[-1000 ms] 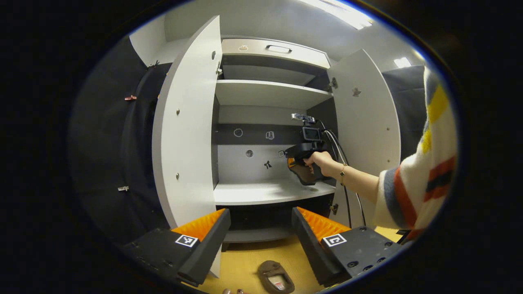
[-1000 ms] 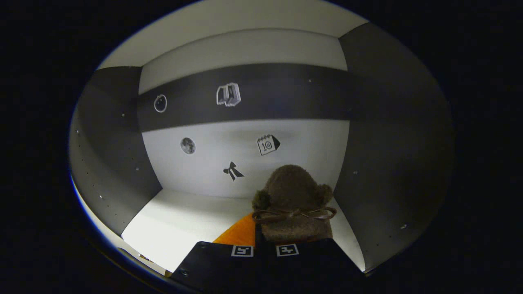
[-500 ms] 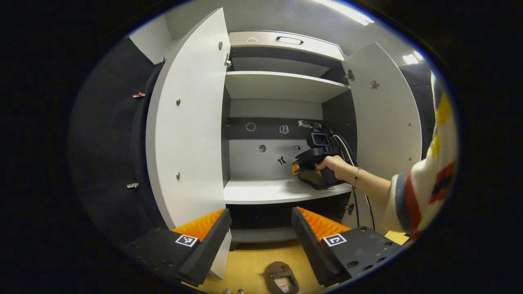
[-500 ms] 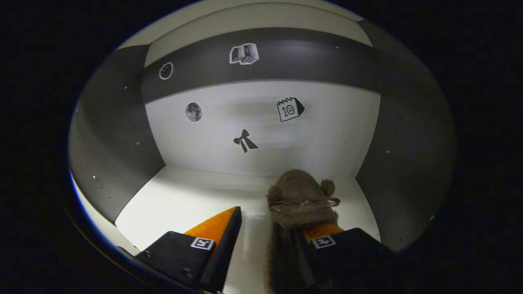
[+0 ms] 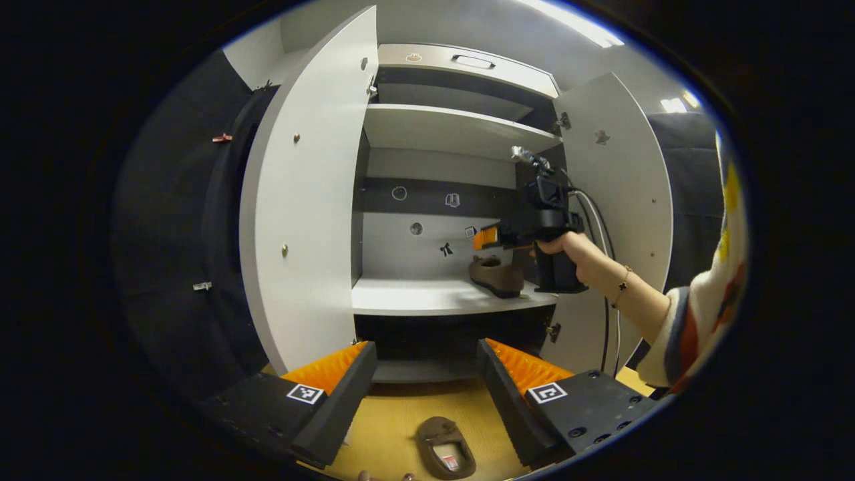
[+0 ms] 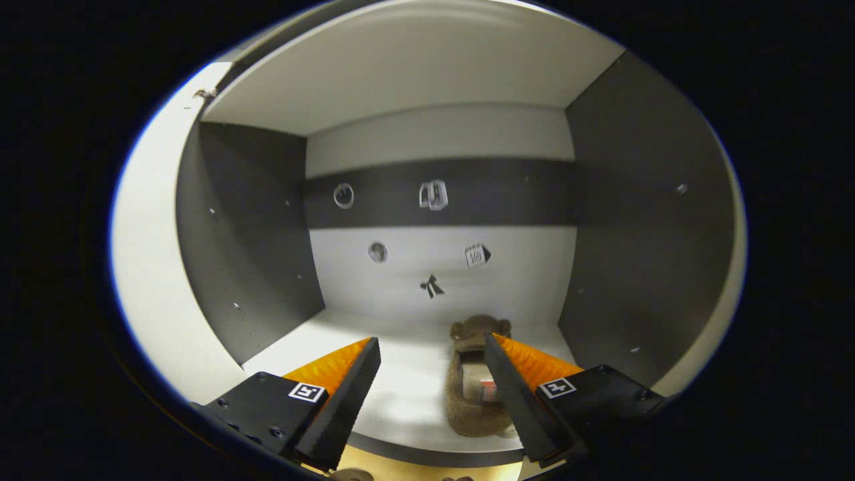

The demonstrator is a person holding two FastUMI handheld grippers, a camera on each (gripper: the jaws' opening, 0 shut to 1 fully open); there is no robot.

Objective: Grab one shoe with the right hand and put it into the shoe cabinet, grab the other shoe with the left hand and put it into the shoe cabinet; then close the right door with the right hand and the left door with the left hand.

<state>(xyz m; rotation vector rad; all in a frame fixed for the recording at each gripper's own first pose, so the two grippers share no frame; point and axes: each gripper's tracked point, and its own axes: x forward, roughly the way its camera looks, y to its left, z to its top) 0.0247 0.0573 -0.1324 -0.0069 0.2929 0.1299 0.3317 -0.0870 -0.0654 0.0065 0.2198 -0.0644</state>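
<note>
One brown shoe (image 6: 475, 394) is seen lying on the right side of the cabinet shelf (image 6: 401, 374), released; the right gripper (image 6: 431, 394) is spread open, holding nothing. The second shoe (image 5: 446, 455) lies on the near floor beneath the left gripper (image 5: 427, 394), likewise open and empty. The left door (image 5: 304, 194) and right door (image 5: 618, 200) stand open. No legible writing can be made out.

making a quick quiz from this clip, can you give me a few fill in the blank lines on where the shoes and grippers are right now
1. The brown shoe in the cabinet lies on a white ____.
2. The other shoe lies on the wooden ____.
3. The right gripper has its jaws ____.
4. Both cabinet doors, left door and right door, stand ____.

Missing words: shelf; floor; open; open
</note>
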